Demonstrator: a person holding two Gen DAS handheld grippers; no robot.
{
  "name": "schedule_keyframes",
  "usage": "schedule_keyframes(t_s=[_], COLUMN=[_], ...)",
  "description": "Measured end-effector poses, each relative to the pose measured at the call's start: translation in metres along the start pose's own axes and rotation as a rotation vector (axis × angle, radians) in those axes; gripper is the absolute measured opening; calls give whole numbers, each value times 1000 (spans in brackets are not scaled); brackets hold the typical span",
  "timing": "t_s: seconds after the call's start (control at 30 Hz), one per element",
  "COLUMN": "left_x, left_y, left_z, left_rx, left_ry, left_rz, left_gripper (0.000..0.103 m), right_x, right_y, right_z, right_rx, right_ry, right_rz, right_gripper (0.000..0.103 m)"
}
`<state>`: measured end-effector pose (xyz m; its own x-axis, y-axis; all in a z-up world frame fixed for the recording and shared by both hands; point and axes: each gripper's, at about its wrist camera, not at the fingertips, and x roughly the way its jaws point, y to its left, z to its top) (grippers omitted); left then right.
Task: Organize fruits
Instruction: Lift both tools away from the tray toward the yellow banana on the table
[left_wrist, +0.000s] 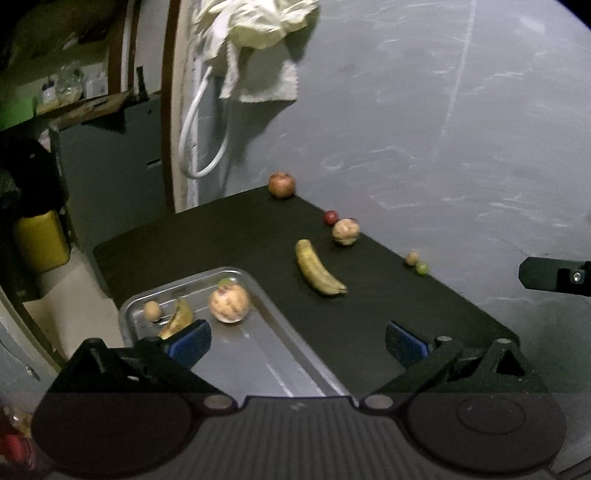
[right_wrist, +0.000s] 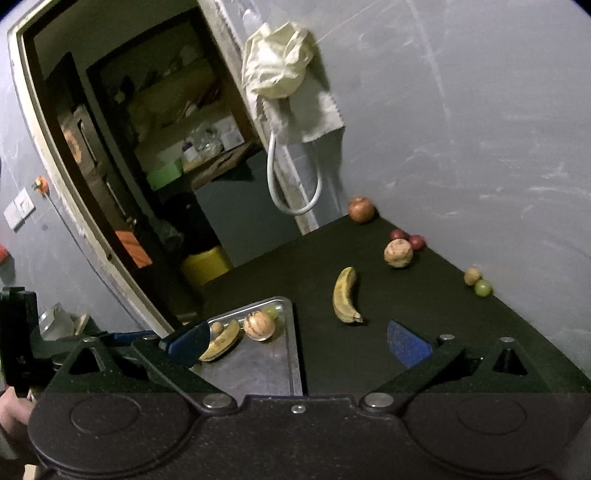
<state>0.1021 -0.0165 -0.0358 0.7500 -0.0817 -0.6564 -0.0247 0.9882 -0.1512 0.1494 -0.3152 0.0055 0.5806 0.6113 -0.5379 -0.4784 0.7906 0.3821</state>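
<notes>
Both tools (left_wrist: 297, 341) (right_wrist: 298, 341) gaping, empty; banana (left_wrist: 318, 268) loose beside tray (left_wrist: 291, 373).

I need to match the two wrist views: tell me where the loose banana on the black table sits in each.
Left wrist: banana centre, right of the metal tray.
Right wrist: banana centre, right of the tray.
Shared landmark: the reddish fruit at the table's far corner.
</notes>
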Motion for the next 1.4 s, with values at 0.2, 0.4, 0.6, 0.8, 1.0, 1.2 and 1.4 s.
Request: schedule_keyframes(t_s=[0.2, 0.4, 0.6, 0.8, 1.0, 1.2, 1.4], left_x=[-15, -24, -29, -29, -27, -15, 17], left_y=[-33, -51, -62, -71, -75, -67, -53], left_z=[-6, -8, -7, -6, -6, -2, 11], left_rx=[33, 61, 92, 120, 136, 140, 149], left_ry=[-28, -45, -50, -51, -45, -29, -3], left_rz=[-22, -25, -13, -3, 7, 3, -37], left_gripper=[102, 102, 102, 102, 102, 102, 102], right_x=[-26, -45, -57, -62, -60, -52, -35], right_y=[-3, -10, -20, -29, -36, -41, -46], right_z=[-6, -6, -11, -16, -18, -19, -19], right_rx=[-5, -6, 26, 53, 80, 105, 148], right_ry=[-35, -77, -105, -118, -123, -130, -124], right_rz=[14, 25, 21, 18, 13, -36, -107], right_gripper=[102, 102, 102, 102, 102, 102, 102])
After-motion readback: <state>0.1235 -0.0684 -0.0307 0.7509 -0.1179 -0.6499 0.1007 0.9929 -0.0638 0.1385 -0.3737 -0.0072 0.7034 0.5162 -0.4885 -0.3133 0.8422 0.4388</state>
